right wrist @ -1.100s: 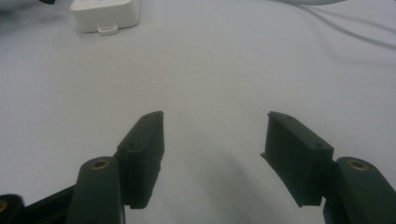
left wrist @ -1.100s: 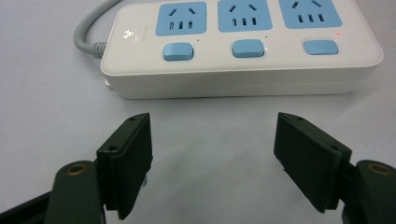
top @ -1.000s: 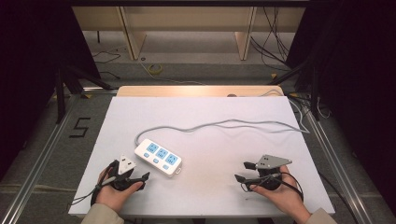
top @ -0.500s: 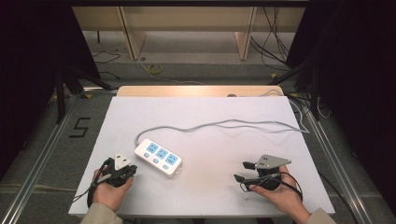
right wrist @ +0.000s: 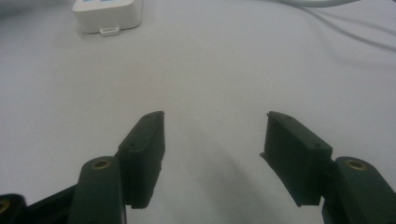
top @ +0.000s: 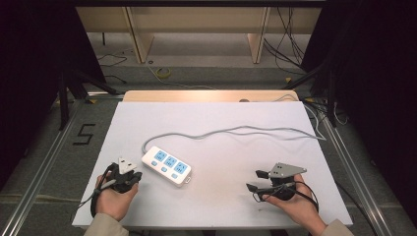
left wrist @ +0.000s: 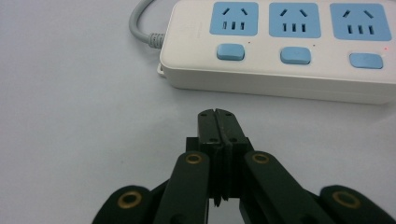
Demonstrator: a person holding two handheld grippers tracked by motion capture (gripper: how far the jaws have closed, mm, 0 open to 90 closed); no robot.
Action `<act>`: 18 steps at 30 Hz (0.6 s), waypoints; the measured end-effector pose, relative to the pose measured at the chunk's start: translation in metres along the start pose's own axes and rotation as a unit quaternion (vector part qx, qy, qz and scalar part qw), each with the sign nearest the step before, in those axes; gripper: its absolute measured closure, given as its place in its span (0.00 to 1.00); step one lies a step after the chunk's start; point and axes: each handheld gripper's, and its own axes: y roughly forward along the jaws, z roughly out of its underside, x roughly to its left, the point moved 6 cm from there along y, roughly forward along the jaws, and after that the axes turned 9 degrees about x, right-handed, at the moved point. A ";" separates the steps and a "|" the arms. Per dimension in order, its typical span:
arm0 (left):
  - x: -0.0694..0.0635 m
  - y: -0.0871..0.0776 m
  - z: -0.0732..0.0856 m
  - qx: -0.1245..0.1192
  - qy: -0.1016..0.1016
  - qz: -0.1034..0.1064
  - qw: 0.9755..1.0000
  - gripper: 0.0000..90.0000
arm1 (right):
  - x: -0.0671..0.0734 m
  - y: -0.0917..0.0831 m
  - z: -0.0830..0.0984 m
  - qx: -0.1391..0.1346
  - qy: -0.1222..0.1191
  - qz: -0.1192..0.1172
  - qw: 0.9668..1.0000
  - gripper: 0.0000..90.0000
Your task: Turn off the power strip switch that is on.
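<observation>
A white power strip (top: 166, 164) with three blue sockets and blue switches lies on the white table, left of centre. Its grey cable (top: 236, 132) winds off to the far right. My left gripper (top: 135, 175) rests just left of the strip, pointing at it. In the left gripper view its jaws (left wrist: 218, 114) are pressed together with nothing between them, a short way from the strip's long side (left wrist: 289, 84). My right gripper (top: 256, 180) sits near the front right, open and empty (right wrist: 215, 126), aimed across bare table at the strip's end (right wrist: 107, 11).
The white table top (top: 221, 113) ends in a wooden strip (top: 206, 96) at the back. Metal rails run along both sides, and a "5" mark (top: 84, 133) is on the floor to the left. Loose cables (top: 314, 110) hang off the far right corner.
The left gripper's jaws have gone from spread apart to closed, with nothing caught between them. The right gripper has stayed where it was.
</observation>
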 end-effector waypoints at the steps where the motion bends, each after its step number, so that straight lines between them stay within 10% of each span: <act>1: 0.000 0.000 0.000 0.002 0.000 0.001 1.000 1.00 | 0.000 0.000 0.000 0.000 0.000 0.000 1.000 0.43; 18: -0.004 -0.006 -0.012 0.000 -0.005 0.006 1.000 1.00 | 0.000 0.001 0.000 -0.002 0.007 0.000 1.000 0.43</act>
